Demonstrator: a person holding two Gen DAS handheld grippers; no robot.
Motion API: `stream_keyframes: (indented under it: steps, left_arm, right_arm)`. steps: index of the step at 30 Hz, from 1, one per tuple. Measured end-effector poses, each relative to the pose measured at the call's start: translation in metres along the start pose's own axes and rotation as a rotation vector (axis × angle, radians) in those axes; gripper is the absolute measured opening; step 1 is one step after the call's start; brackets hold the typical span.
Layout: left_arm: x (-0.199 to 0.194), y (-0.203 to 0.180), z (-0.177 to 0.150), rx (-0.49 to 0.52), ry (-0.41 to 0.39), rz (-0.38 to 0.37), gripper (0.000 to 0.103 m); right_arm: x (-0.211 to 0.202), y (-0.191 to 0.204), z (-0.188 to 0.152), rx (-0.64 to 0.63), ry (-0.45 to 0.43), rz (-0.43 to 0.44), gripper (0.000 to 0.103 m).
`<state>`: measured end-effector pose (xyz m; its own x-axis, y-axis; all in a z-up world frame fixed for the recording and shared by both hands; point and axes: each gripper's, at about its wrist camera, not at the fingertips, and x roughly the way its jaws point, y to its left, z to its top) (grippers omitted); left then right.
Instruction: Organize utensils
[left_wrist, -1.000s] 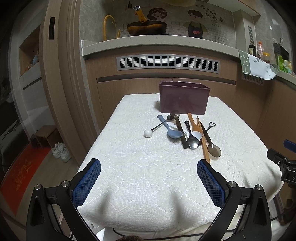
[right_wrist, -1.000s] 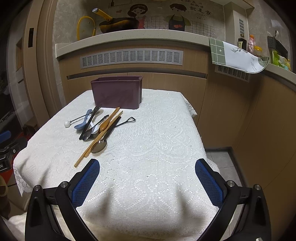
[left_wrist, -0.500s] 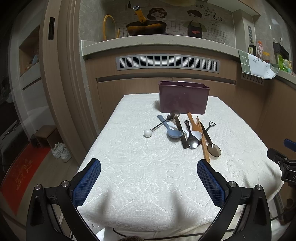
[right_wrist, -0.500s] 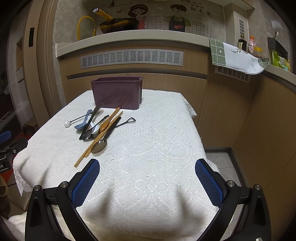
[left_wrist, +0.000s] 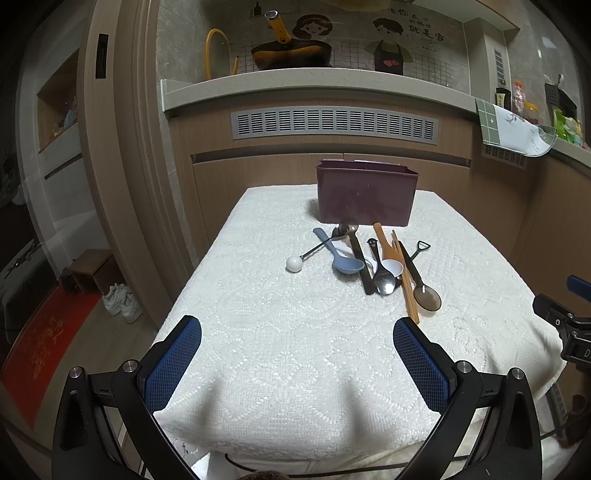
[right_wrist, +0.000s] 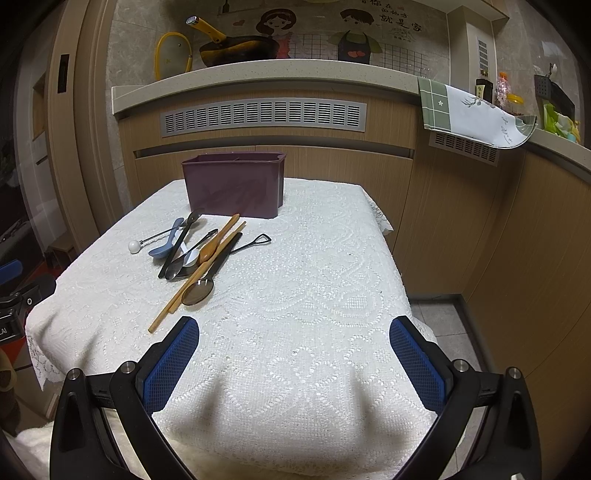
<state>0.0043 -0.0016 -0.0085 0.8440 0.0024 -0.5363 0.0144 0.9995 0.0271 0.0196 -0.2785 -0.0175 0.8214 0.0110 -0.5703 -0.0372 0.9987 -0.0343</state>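
Note:
A dark purple utensil holder (left_wrist: 365, 195) stands at the far end of the table, also in the right wrist view (right_wrist: 234, 184). In front of it lies a heap of utensils: a blue spoon (left_wrist: 341, 256), a steel spoon (left_wrist: 382, 278), a dark spoon (left_wrist: 424, 295), wooden chopsticks (left_wrist: 406, 284) and a white-ball-tipped stick (left_wrist: 295, 264). The heap shows in the right wrist view (right_wrist: 201, 254). My left gripper (left_wrist: 297, 354) is open and empty above the near table edge. My right gripper (right_wrist: 293, 350) is open and empty, right of the heap.
The table wears a white lace cloth (left_wrist: 314, 332). A wooden counter wall (left_wrist: 332, 162) stands behind it. The right gripper's body (left_wrist: 569, 321) shows at the right edge of the left wrist view. Shoes (left_wrist: 122, 302) and a red mat (left_wrist: 40, 354) lie on the floor at left.
The right gripper has edged slightly forward and left toward the utensils. The left gripper has hardly moved. Both stay open.

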Motion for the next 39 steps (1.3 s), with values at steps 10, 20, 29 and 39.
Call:
stream_keyframes:
  steps: [10,20,29,39]
  left_arm:
    - [0.0,0.0,0.0,0.001,0.001,-0.001,0.103]
    - [0.003,-0.001,-0.002,0.01,0.011,-0.003,0.103]
    - [0.037,0.005,0.024,-0.02,0.041,-0.062,0.103]
    - [0.098,0.008,0.057,-0.022,0.067,-0.063,0.103]
  right_arm:
    - [0.0,0.0,0.0,0.0,0.0,-0.001,0.103]
    - [0.001,0.004,0.001,-0.02,-0.007,-0.005,0.103]
    - [0.025,0.003,0.027,-0.051,0.024,0.014,0.103]
    - [0.091,0.02,0.058,-0.198,0.128,-0.02,0.103]
